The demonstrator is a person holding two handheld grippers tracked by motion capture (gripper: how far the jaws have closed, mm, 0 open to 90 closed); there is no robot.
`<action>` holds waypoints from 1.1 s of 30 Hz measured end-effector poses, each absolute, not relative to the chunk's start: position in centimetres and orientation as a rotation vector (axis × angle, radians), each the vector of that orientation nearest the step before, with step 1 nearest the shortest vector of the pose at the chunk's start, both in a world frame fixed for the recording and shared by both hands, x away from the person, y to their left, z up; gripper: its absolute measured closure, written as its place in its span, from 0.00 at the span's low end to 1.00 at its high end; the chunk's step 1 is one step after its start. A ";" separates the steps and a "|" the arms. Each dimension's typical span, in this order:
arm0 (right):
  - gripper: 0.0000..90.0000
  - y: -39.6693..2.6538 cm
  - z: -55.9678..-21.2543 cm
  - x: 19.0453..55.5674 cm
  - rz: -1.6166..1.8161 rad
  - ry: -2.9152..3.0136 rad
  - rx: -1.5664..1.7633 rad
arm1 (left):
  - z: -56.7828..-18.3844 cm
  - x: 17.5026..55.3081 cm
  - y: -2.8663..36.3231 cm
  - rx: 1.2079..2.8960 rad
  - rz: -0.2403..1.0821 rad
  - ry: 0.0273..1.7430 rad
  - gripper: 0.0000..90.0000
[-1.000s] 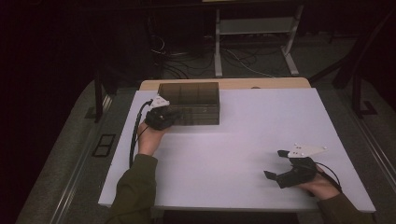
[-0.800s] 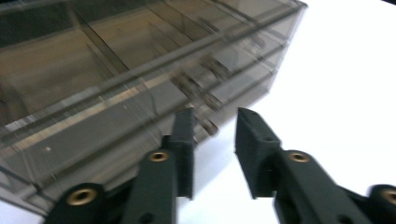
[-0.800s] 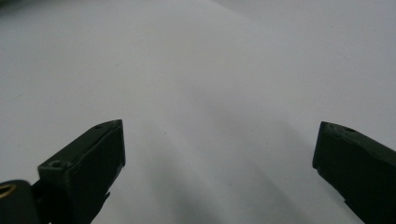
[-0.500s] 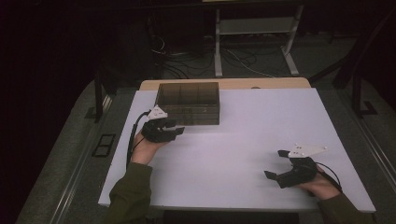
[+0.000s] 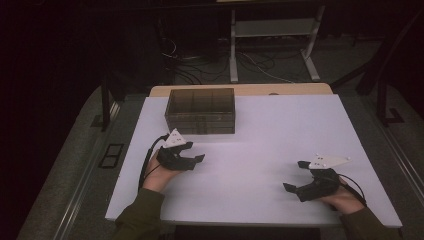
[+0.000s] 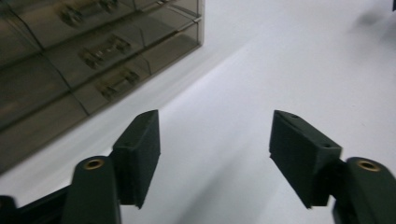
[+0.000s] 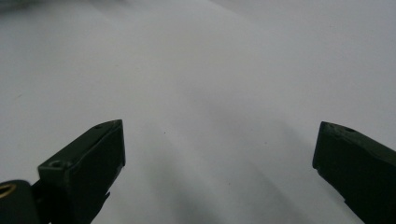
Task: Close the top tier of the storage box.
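Two open grippers point(image 5: 194, 153) point(image 5: 295, 176) flank bare table point(image 5: 250, 150) before the drawer box point(image 5: 201, 111).

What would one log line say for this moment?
left gripper: jaws just opening, nothing between, off the drawer box | right gripper: open, nothing held, over table

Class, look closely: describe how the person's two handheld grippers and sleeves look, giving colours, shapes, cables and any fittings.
Both the left gripper and the right gripper are black, each with two blocky jaws and a pale grey three-cornered plate on top. A black cable trails from each. The gripper views show brass-coloured pivot fittings at the jaw bases and small screw holes. The person wears olive-green sleeves.
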State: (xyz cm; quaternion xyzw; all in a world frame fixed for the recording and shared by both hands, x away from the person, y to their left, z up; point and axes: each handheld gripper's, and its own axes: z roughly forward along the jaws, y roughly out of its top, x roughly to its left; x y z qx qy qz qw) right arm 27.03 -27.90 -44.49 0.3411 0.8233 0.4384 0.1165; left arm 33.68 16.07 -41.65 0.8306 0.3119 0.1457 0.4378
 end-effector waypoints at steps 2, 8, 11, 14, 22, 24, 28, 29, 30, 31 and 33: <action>0.02 -27.9 -44.5 27.0 1.284 2.411 0.998 | -42.0 33.3 16.2 2.066 0.354 0.780 0.33; 0.02 -27.9 -44.5 27.1 1.281 2.412 0.998 | -42.8 32.3 16.3 2.072 0.346 0.788 0.22; 0.02 -27.9 -44.5 27.0 1.282 2.413 0.999 | -43.1 31.8 16.2 2.070 0.347 0.785 0.16; 0.02 -27.9 -44.6 27.0 1.281 2.413 1.000 | -43.3 31.4 16.2 2.055 0.350 0.783 0.12; 0.02 -27.8 -44.6 27.0 1.278 2.416 0.996 | -43.9 30.5 16.0 2.076 0.320 0.795 0.00; 0.02 -27.9 -44.6 27.0 1.280 2.415 0.996 | -44.0 30.3 16.0 2.073 0.317 0.800 0.00; 0.02 -27.9 -44.6 27.0 1.280 2.415 0.995 | -44.0 30.3 16.0 2.080 0.323 0.793 0.00; 0.02 -27.9 -44.6 27.0 1.280 2.414 0.997 | -44.0 30.3 15.9 2.073 0.319 0.797 0.00; 0.02 -27.9 -44.6 27.0 1.279 2.414 0.998 | -44.0 30.3 15.9 2.072 0.317 0.800 0.00; 0.02 -27.9 -44.6 27.0 1.279 2.414 0.997 | -44.0 30.3 15.9 2.071 0.318 0.800 0.00; 0.02 -27.9 -44.5 27.0 1.282 2.414 0.999 | -43.9 30.3 16.0 2.072 0.317 0.798 0.00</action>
